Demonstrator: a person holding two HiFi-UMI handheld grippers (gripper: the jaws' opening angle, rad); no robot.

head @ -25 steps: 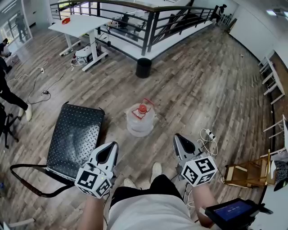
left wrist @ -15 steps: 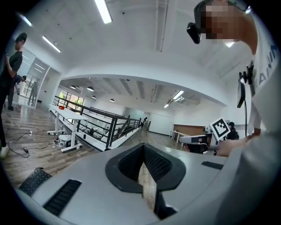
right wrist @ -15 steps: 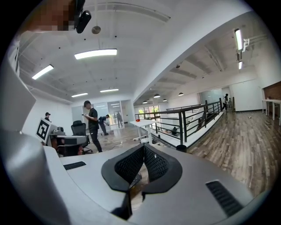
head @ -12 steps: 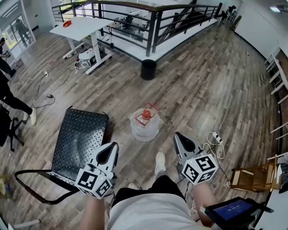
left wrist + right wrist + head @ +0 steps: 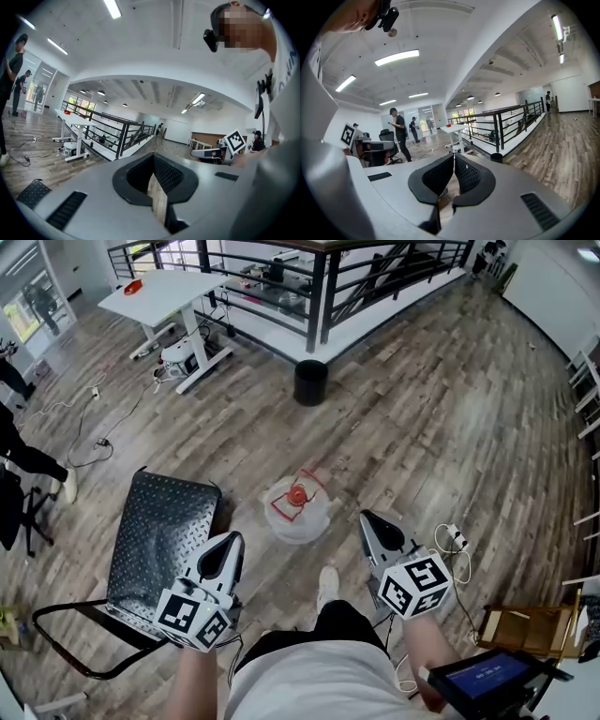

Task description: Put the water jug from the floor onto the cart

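**A:** Where's the jug [image 5: 298, 512]?

**B:** On the floor, ahead of both grippers and between them, touching neither. The cart [image 5: 155, 521] sits ahead of the left gripper [image 5: 231, 540], on its outer side.

**A:** Anything held?

**B:** No. The left gripper and the right gripper [image 5: 368, 518] both have their jaws pressed together, empty.

**A:** Why carried like that?

**B:** Looks like an approach. They flank the jug, one per side, and they'd have to spread and drop lower before lifting.
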